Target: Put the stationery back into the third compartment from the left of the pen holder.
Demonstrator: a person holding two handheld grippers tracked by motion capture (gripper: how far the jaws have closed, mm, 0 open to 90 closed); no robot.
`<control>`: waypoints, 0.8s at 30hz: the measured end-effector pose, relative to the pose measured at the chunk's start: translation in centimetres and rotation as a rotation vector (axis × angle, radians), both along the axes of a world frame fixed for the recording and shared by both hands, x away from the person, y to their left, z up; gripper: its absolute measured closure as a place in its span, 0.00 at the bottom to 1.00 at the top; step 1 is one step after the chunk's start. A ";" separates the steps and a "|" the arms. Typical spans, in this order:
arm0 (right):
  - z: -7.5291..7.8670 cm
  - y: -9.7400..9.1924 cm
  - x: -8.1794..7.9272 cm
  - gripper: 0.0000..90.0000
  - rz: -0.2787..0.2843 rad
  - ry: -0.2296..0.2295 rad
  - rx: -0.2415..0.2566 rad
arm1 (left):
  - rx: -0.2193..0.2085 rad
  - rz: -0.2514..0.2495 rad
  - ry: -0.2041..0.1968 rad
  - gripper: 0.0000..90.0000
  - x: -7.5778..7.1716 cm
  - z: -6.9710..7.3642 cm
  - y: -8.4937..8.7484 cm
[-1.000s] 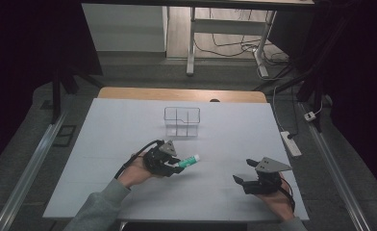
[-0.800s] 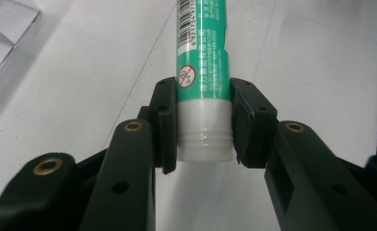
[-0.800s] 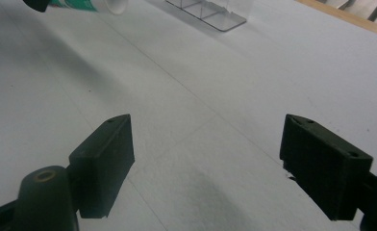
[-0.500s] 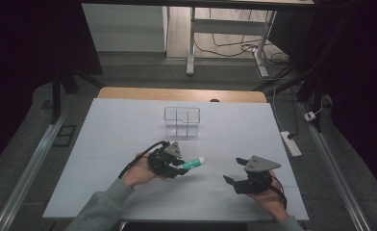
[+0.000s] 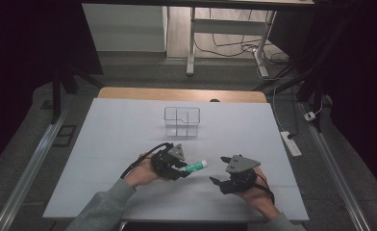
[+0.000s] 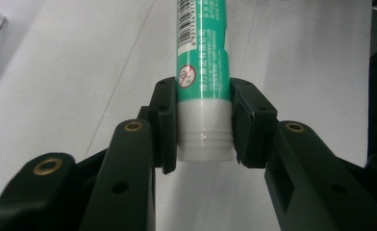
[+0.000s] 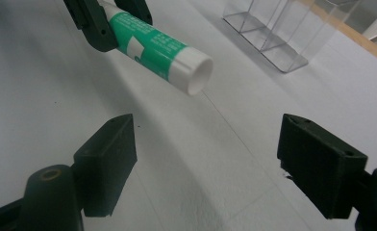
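A wide white counter carries a clear plastic compartment box near its far middle. The left gripper clamps its fingers on a green-and-white glue stick tube, held above the counter. The right gripper has its fingers spread, empty, near the tube's white end.

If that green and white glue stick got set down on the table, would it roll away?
Probably: the glue stick is a smooth round tube, so lying flat it would likely roll. It looks stiff, staying straight though the left gripper clamps only one end. It seems light for its size.
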State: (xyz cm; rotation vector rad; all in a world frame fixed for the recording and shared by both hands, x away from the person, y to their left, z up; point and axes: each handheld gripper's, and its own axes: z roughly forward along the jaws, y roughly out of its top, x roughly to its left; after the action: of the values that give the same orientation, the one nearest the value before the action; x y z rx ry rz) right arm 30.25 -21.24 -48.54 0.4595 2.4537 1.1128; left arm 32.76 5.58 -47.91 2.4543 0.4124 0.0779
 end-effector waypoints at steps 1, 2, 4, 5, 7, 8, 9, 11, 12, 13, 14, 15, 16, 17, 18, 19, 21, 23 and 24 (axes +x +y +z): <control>0.0 0.3 0.0 0.23 0.008 -0.006 -0.007 | 0.002 -0.003 0.002 0.72 0.0 0.0 -0.1; 0.0 0.5 0.1 0.24 0.013 -0.010 -0.010 | 0.005 -0.008 0.002 0.72 0.0 -0.1 -0.1; 0.0 1.0 0.1 0.24 0.023 -0.018 -0.032 | 0.008 -0.011 0.004 0.72 0.0 -0.1 -0.3; -0.1 1.2 0.2 0.24 0.031 -0.023 -0.034 | 0.010 -0.013 0.007 0.72 -0.1 -0.2 -0.4; 0.0 1.6 0.2 0.25 0.040 -0.031 -0.053 | 0.011 -0.016 0.010 0.72 -0.1 -0.2 -0.5; -0.1 1.9 0.2 0.27 0.052 -0.033 -0.052 | 0.012 -0.019 0.011 0.72 -0.1 -0.2 -0.6; 0.1 2.0 0.2 0.28 0.060 -0.038 -0.070 | 0.011 -0.021 0.013 0.72 -0.1 -0.2 -0.7; 0.1 2.5 0.2 0.29 0.075 -0.049 -0.089 | 0.013 -0.025 0.017 0.72 -0.2 -0.3 -0.8; 0.1 2.7 0.2 0.30 0.081 -0.052 -0.093 | 0.018 -0.030 0.018 0.72 -0.1 -0.3 -0.8; 0.2 2.8 0.3 0.30 0.085 -0.056 -0.096 | 0.020 -0.034 0.020 0.72 -0.1 -0.3 -0.9; 0.2 3.0 0.3 0.31 0.092 -0.057 -0.102 | 0.021 -0.035 0.021 0.72 -0.2 -0.3 -1.0; 0.1 3.1 0.3 0.32 0.098 -0.059 -0.106 | 0.017 -0.034 0.024 0.72 -0.2 -0.4 -1.0; 0.2 3.2 0.2 0.33 0.100 -0.062 -0.120 | 0.019 -0.036 0.025 0.72 -0.2 -0.4 -1.1; 0.1 3.3 0.3 0.34 0.114 -0.070 -0.133 | 0.021 -0.039 0.024 0.72 -0.2 -0.4 -1.2; 0.1 3.5 0.2 0.35 0.122 -0.068 -0.139 | 0.021 -0.040 0.026 0.72 -0.3 -0.5 -1.3; 0.1 3.7 0.2 0.36 0.133 -0.074 -0.152 | 0.022 -0.043 0.027 0.72 -0.3 -0.5 -1.3; 0.0 4.2 0.0 0.38 0.152 -0.081 -0.171 | 0.024 -0.046 0.027 0.72 -0.3 -0.4 -1.5; -0.1 4.7 -0.1 0.42 0.174 -0.092 -0.209 | 0.021 -0.052 0.028 0.72 -0.3 -0.4 -1.5; -0.2 4.9 -0.2 0.44 0.183 -0.095 -0.226 | 0.021 -0.053 0.028 0.72 -0.4 -0.4 -1.5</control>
State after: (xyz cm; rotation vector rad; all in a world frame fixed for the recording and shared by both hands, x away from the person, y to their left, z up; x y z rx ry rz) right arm 30.07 -16.32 -48.70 0.1121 2.5361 0.8866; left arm 32.41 4.13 -48.27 2.4881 0.3602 0.0265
